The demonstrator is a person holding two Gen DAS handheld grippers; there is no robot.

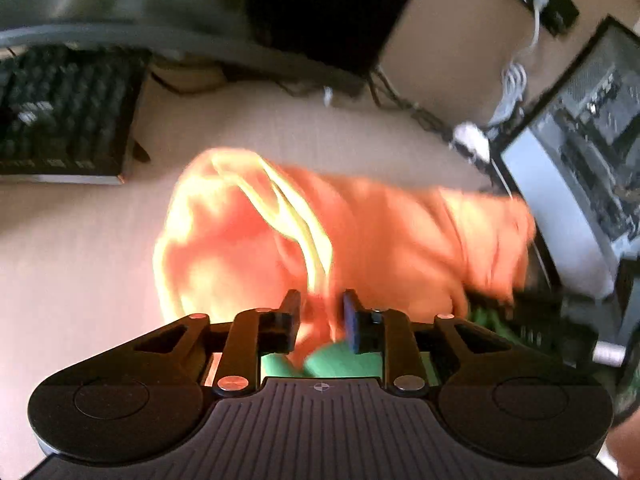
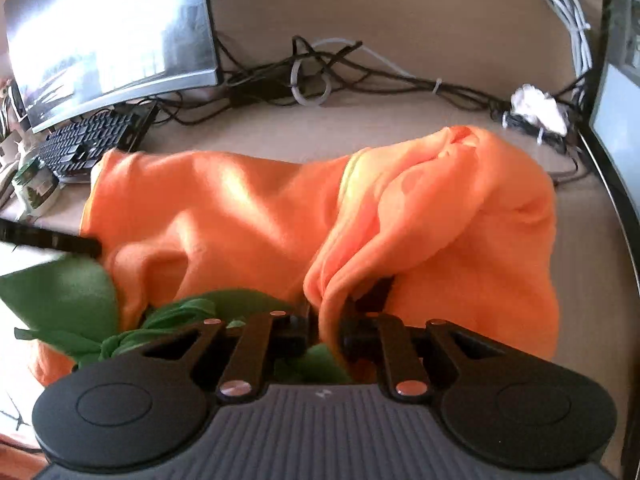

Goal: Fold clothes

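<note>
Fabric fills both views: each claw, left claw (image 1: pixel 320 314) and right claw (image 2: pixel 329 330), pinches a fold of one crumpled orange garment (image 2: pixel 248 216) heaped on the desk (image 2: pixel 400 128), over one green garment (image 2: pixel 64 292); one keyboard (image 2: pixel 86 140) beyond.

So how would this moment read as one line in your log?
step: fold | left gripper: shut on orange cloth | right gripper: shut on orange cloth | green cloth: underneath | desk
</note>
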